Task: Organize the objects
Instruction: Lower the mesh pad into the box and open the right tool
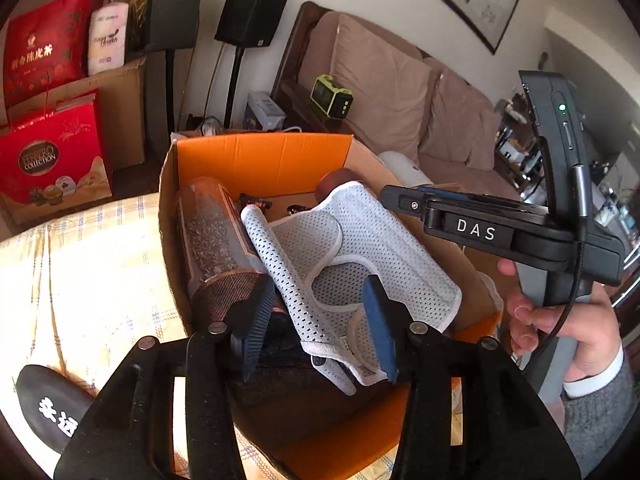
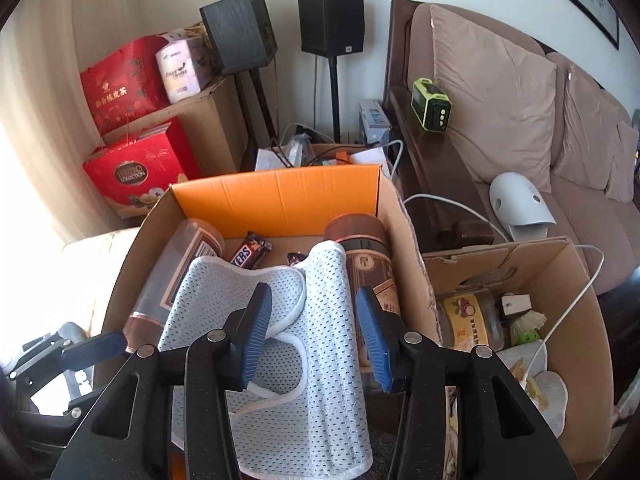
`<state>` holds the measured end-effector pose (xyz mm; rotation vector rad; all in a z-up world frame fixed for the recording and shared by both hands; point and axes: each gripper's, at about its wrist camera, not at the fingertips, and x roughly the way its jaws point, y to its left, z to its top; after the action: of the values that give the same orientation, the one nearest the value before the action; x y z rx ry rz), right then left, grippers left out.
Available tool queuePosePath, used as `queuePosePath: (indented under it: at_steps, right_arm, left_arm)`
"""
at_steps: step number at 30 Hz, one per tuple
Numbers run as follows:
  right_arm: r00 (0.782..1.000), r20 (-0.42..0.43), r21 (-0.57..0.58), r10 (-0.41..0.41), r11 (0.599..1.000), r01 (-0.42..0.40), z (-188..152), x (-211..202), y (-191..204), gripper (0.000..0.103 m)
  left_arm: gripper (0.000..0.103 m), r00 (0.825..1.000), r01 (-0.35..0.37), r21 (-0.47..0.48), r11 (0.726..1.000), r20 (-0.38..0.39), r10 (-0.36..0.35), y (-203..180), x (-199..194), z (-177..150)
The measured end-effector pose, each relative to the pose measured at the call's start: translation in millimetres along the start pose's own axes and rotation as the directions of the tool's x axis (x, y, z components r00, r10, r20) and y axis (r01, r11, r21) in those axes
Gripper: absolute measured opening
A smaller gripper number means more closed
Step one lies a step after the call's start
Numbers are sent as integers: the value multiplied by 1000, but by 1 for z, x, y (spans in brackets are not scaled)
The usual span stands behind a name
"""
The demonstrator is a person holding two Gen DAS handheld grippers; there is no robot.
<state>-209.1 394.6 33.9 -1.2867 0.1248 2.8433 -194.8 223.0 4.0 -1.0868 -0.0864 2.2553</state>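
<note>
1. Left wrist view: nearest, the left gripper point(image 1: 320, 320) hangs with fingers spread wide, gripping nothing. Between them lies the white mesh brace point(image 1: 352, 248), draped over jars inside the orange box point(image 1: 256, 160); probably it was just laid there.
2. Right wrist view: the right gripper point(image 2: 316, 336) is also open over the brace, beside a brown jar point(image 2: 370, 264), perhaps to tuck it flat.
</note>
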Motion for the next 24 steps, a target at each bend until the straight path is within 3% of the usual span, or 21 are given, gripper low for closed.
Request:
queuePosePath:
  at_steps: [3,6,8,10,11,12,20,24]
  right_arm:
    - [1000,9,-1,14,1000,-14,3,-12,3,49]
    - [1000,15,-8,3,1000,-3,3,-23,9,62]
    - [1000,18,-10,12,1000,-12,0,-31,14,65]
    - [1000,7,-19,16,1000,-16,-3,-34,21,69]
    - [1000,-2,-26,15,1000,-15,-5,-36,25,73]
    - [1000,-8,-34,14,999,-14,-8,-37,30,74]
    - [996,-43,-72,76,994,-79,-26,-41,67,79]
    - [991,-66,-85,115,989,-121,-35,-39,89,79]
  left_arm:
    - [56,1000,-1,-9,1000,7,2,2,-15,4]
    - [56,1000,-6,-34,999,-14,6,10,-25,5]
    - [56,999,-22,-45,999,-28,21,17,-31,4]
    - [67,999,-41,-64,997,-36,38,25,-37,0]
    - [81,999,-44,-83,996,-31,41,30,-41,-2]
    - [85,999,-40,-102,994,-19,38,37,-46,-4]
    - [88,993,-119,-171,978,-39,114,79,-74,-16]
    - [100,992,-123,-181,976,-23,121,97,-93,-21]
